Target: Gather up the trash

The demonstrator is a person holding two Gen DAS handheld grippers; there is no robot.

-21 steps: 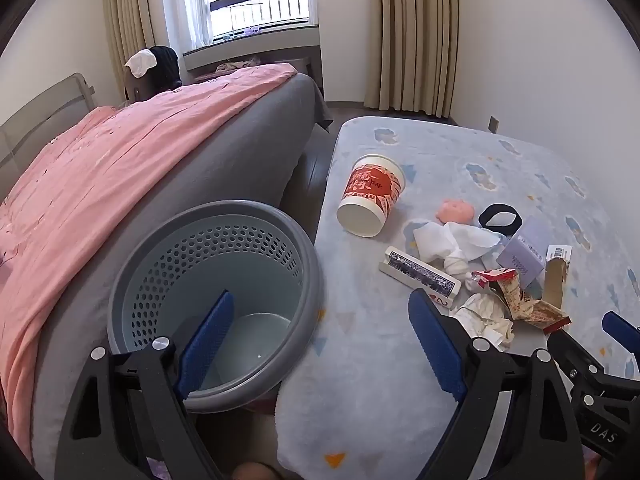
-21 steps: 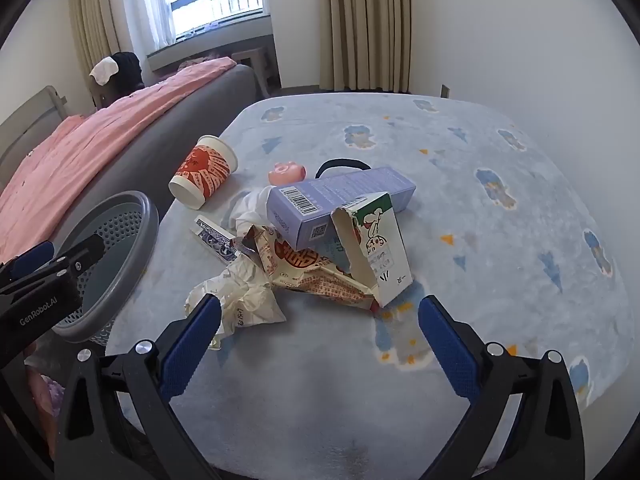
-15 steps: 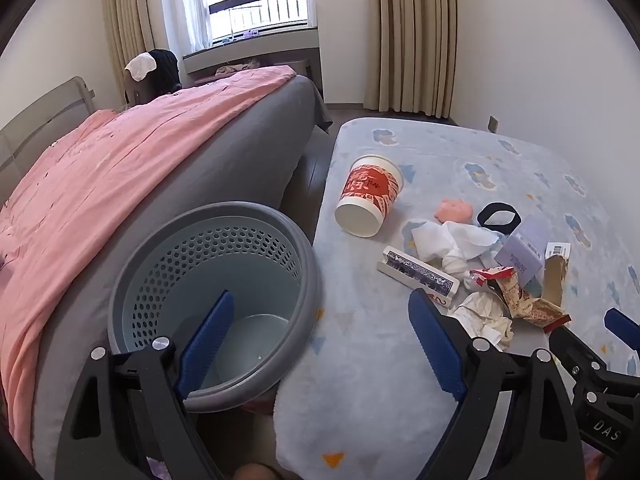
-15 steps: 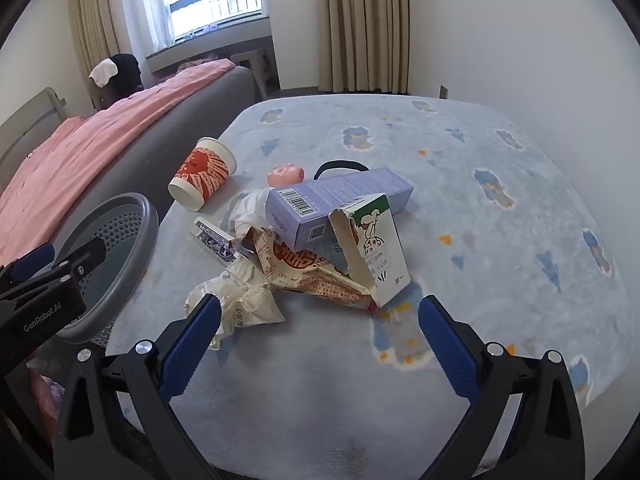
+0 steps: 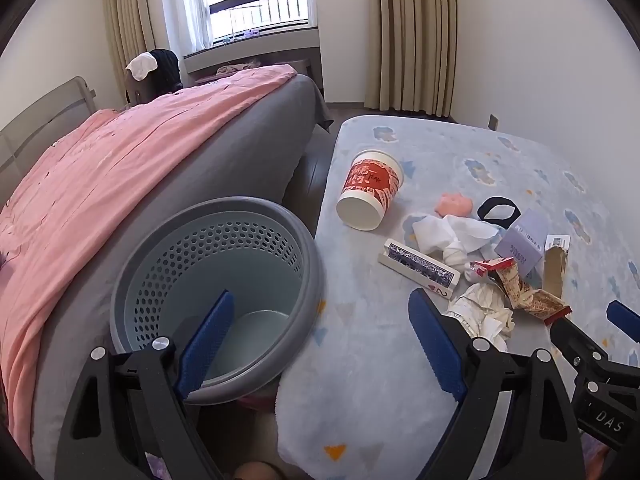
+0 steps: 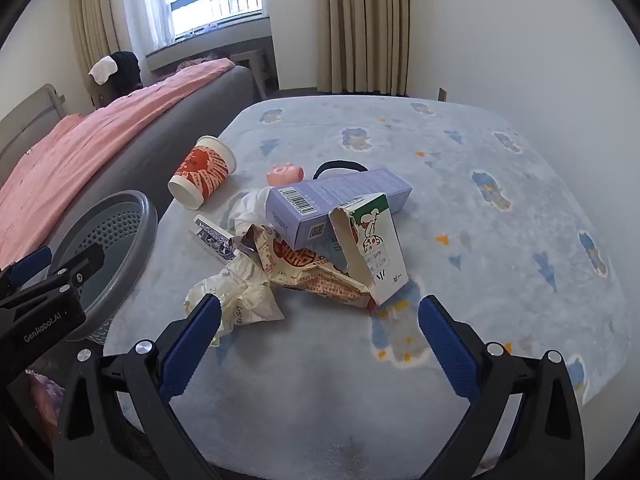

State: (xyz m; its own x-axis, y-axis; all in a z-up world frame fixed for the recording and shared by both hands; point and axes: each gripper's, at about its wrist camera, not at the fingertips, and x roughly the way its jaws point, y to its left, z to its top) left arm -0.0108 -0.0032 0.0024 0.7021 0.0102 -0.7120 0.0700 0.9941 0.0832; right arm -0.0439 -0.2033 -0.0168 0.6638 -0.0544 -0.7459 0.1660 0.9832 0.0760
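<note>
Both claws hang wide apart and hold nothing. The right claw [image 6: 320, 340] is low over the near edge of the surface [image 6: 500, 168], which wears a fluffy blue cover. The left claw [image 5: 320, 340] hangs half over the gray bin [image 5: 304, 240], which stands just beside the surface and looks empty.

The trash sits in a small heap just past the right claw. Nearest is a crumpled paper ball [image 6: 240, 292]. It looks light and soft, so a pinch in its middle should work. Touching it is a torn red wrapper [image 6: 316, 276], thin and floppy. A milk carton [image 6: 376, 248] stands tilted on it with its torn top open. It looks light but easy to squash, so it should be held across its flat sides. Behind it, a long purple box [image 6: 340, 200] lies flat and points left to right. Farther off, a red paper cup [image 6: 202, 174] lies on its side, bottom toward the bin.
</note>
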